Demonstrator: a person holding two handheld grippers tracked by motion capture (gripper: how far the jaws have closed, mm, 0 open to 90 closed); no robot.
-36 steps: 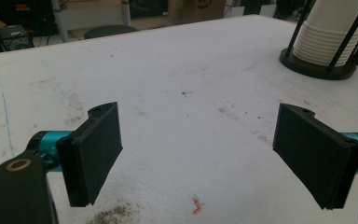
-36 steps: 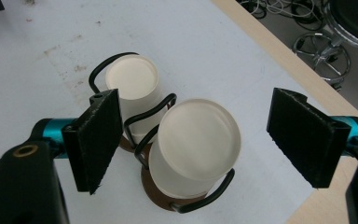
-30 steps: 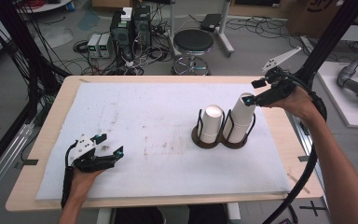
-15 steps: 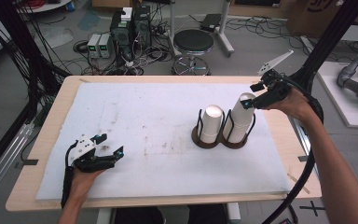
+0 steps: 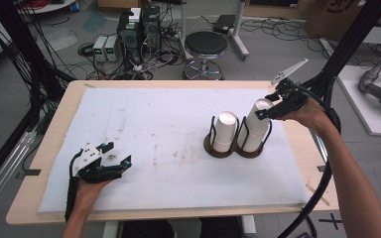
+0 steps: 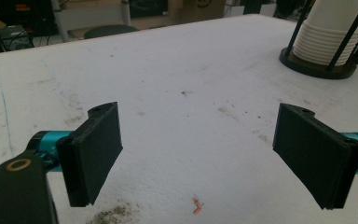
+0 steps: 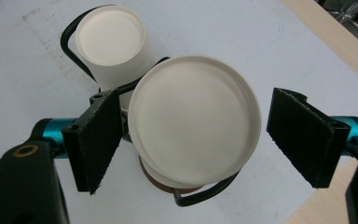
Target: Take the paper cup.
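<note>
- The left tool [image 5: 113, 154] rests near the front edge of the pale wooden table [image 5: 54, 119], on its stained white foam sheet [image 5: 168, 124]; jaws apart, empty.
- Farther back on the right, the right tool [image 7: 193, 140] hovers over the taller stack of upturned white paper cups [image 7: 193, 121], jaws wide on either side, pads not pressing.
- Both stacks stand in a dark wire double holder [image 5: 213, 131].
- Beyond the table: a black round stool [image 5: 206, 44], tangled cables [image 5: 144, 62] on grey floor.
- The holder's base is mostly hidden in the right gripper view.
</note>
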